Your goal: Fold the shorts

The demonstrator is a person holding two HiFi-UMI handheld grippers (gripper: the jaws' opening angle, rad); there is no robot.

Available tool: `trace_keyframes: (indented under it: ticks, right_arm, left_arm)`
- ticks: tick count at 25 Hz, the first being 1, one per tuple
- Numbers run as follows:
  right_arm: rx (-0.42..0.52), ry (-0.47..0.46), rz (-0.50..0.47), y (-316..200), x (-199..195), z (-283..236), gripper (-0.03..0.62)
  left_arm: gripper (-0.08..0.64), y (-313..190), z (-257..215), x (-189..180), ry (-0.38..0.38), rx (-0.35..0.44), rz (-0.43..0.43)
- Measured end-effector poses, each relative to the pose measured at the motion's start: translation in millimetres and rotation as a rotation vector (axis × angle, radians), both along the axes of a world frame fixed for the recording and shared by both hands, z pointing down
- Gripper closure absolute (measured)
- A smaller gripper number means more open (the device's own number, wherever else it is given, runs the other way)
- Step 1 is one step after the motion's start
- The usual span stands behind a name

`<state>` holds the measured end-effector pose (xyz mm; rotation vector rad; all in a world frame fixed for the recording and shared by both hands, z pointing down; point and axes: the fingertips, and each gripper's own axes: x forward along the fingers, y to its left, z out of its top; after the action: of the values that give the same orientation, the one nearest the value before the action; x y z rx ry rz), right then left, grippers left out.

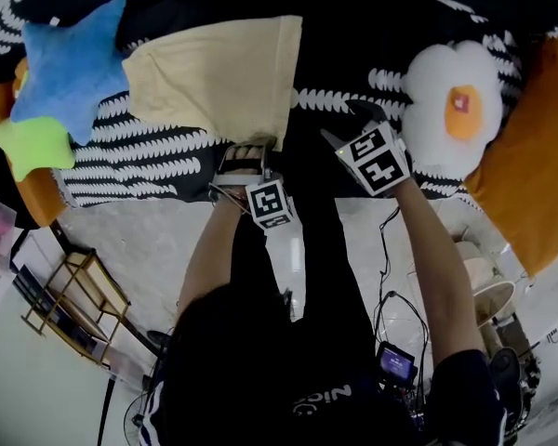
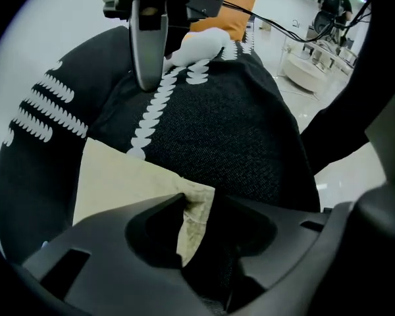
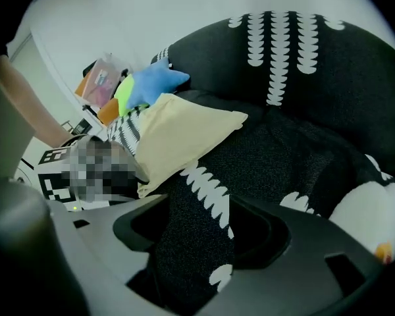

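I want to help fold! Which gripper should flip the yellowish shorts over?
Left. The left gripper pinches a corner of the shorts; the right gripper grips only the black patterned cover.

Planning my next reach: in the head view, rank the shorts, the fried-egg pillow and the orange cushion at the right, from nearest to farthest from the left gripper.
1. shorts: their corner is pinched in the left gripper.
2. fried-egg pillow: to the right, on the black patterned cover.
3. orange cushion: at the far right edge.
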<state>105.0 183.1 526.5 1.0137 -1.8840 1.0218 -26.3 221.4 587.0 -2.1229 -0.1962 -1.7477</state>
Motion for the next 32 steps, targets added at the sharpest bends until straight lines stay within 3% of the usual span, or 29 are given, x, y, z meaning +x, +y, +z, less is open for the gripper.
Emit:
trace_keyframes:
  ticks: [5, 11, 15, 18, 20, 24, 27, 29, 32]
  right_arm:
    - [-0.008, -0.023, 0.022, 1.0, 10.6, 3.6, 0.307]
    - [-0.004, -0.040, 0.061, -13.0, 19.2, -2.1, 0.316]
    - [-0.004, -0.049, 0.020, -25.4, 17.2, -5.6, 0.325]
    - [0.036, -0.025, -0.094, -35.9, 11.3, -9.2, 0.330]
    - [0.098, 0.007, -0.218, -43.3, 4.9, -12.6, 0.301]
    - [0.204, 0.111, -0.572, -42.7, -15.7, -12.1, 0.187]
    - [0.308, 0.209, -0.833, -44.4, -31.4, -5.1, 0.160]
    - [0.400, 0.261, -0.910, -56.0, -39.4, -4.1, 0.156]
    - [0.494, 0.251, -0.901, -76.9, -59.6, -12.8, 0.129]
  left_arm:
    - [0.409, 2.8, 5.0, 0.8, -0.012, -0.065, -0.038]
    - [0.480, -4.1, -1.0, 0.5, -0.024, -0.156, -0.062]
    - [0.497, -12.5, -13.1, 0.0, -0.011, -0.206, -0.066]
    - [0.503, -14.9, -25.3, -1.6, 0.019, -0.241, -0.101]
    - [0.505, -14.8, -33.6, -1.3, 0.053, -0.310, -0.179]
    - [0.509, -33.3, -54.2, -0.7, 0.137, -0.397, -0.367]
    - [0.509, -49.9, -67.1, -7.6, 0.165, -0.408, -0.444]
    - [0.509, -57.4, -77.6, -11.0, 0.192, -0.451, -0.507]
    - [0.509, -77.7, -101.2, -11.1, 0.281, -0.558, -0.663]
